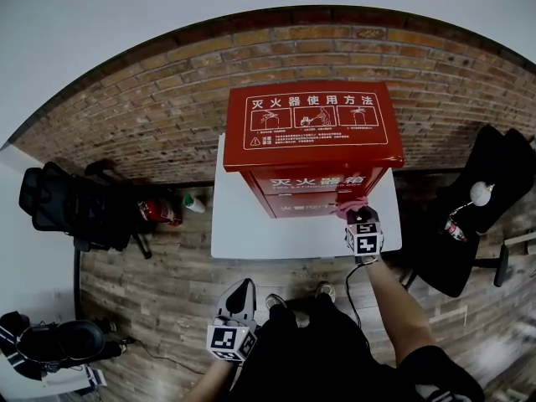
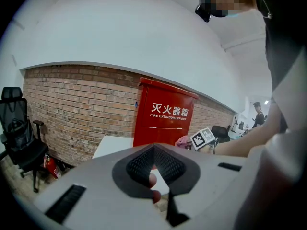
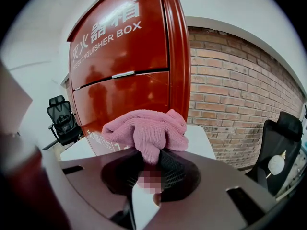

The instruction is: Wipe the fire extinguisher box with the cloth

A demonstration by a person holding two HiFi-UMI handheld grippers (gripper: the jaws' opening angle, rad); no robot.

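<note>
The red fire extinguisher box (image 1: 311, 145) stands on a white table (image 1: 251, 224) against the brick wall; it also shows as the box (image 2: 163, 114) in the left gripper view and the box (image 3: 129, 66) in the right gripper view. My right gripper (image 1: 358, 218) is shut on a bunched pink cloth (image 3: 148, 131), which sits at the lower right of the box's front, cloth (image 1: 350, 201). My left gripper (image 1: 239, 298) hangs low, well in front of the table, shut with nothing in it; its fingertips (image 2: 152, 163) meet.
A black office chair (image 1: 71, 203) and a small red extinguisher (image 1: 159, 212) stand on the floor left of the table. Another black chair (image 1: 486, 199) with a white round object stands at the right. A person (image 2: 259, 111) stands far off in the room.
</note>
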